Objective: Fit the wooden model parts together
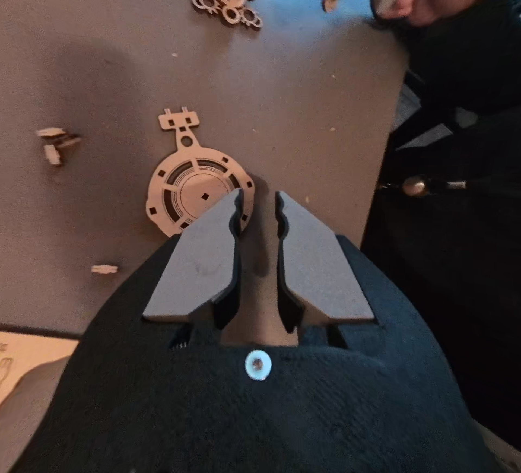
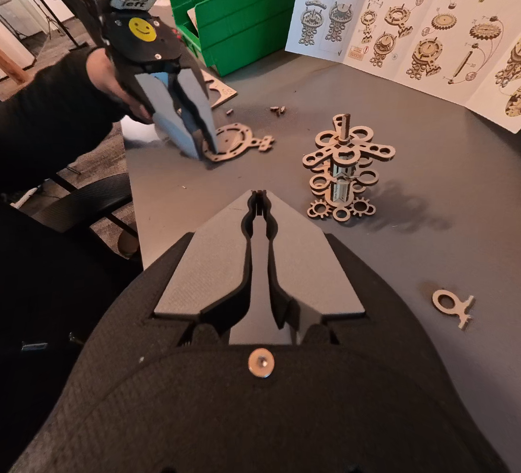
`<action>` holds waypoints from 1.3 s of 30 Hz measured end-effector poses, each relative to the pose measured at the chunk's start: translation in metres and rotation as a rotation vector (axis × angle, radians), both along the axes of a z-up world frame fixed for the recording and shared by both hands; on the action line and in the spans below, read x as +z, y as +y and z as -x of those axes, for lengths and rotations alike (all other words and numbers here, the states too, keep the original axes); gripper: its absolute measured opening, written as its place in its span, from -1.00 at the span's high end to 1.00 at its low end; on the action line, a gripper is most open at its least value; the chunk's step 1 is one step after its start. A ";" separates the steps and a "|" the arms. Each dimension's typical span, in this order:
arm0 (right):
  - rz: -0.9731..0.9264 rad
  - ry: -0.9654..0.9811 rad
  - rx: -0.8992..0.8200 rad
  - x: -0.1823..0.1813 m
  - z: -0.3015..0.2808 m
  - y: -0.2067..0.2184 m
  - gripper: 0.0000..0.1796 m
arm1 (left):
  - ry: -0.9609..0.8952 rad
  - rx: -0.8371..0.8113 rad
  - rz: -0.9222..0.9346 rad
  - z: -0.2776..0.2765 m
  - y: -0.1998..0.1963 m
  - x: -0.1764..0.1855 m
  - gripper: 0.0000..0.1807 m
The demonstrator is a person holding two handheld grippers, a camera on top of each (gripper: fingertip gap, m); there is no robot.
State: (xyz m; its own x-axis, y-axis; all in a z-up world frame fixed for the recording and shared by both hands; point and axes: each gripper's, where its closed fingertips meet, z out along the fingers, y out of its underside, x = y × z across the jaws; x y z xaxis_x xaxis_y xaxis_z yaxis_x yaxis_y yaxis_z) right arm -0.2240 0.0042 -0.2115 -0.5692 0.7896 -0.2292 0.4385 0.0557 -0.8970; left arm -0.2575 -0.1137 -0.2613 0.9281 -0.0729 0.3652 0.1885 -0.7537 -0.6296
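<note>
Your left gripper (image 1: 258,197) is down at the near edge of the flat round wooden plate (image 1: 194,191), fingers a narrow gap apart and empty, one fingertip over the plate's rim at about 4 o'clock on the disc, the other off it on the grey table (image 1: 310,93). The step in hand looks like picking that plate up, so slide one finger under the rim rather than pressing down on it; a thin flat part will likely skate on this smooth top. Your right gripper (image 2: 258,200) is pinched on a small dark wooden piece (image 2: 258,203), too small to identify. The stacked ring tower (image 2: 342,174) stands upright at 1 o'clock from those tips, well apart from the plate. Keep the right gripper level so the piece does not twist. A loose ring tab (image 2: 451,307) lies at 3 o'clock, untouched.
</note>
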 end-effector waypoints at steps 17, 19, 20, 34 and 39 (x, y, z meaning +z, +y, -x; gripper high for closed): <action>-0.171 -0.091 -0.012 -0.029 -0.002 0.004 1.00 | 0.299 0.036 0.049 0.001 -0.006 -0.005 0.38; -0.185 -0.126 -0.034 -0.033 -0.003 0.012 1.00 | 0.276 0.060 0.016 0.001 -0.008 -0.001 0.36; -0.192 -0.139 -0.041 -0.036 -0.003 0.015 1.00 | 0.264 0.087 -0.011 0.004 -0.010 0.003 0.35; -0.258 -0.001 -0.151 -0.011 0.008 0.019 0.72 | 0.306 0.342 -0.131 0.036 -0.051 0.027 0.32; -0.155 0.017 -0.051 0.005 0.011 -0.029 0.72 | 0.338 0.505 -0.233 0.081 -0.053 0.053 0.40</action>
State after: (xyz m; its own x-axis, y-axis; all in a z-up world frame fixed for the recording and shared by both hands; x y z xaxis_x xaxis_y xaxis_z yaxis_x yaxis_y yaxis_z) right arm -0.2349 -0.0246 -0.2064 -0.5307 0.8425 -0.0926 0.4288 0.1726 -0.8867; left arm -0.3387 -0.1665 -0.2086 0.9300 0.3601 0.0739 0.2462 -0.4608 -0.8526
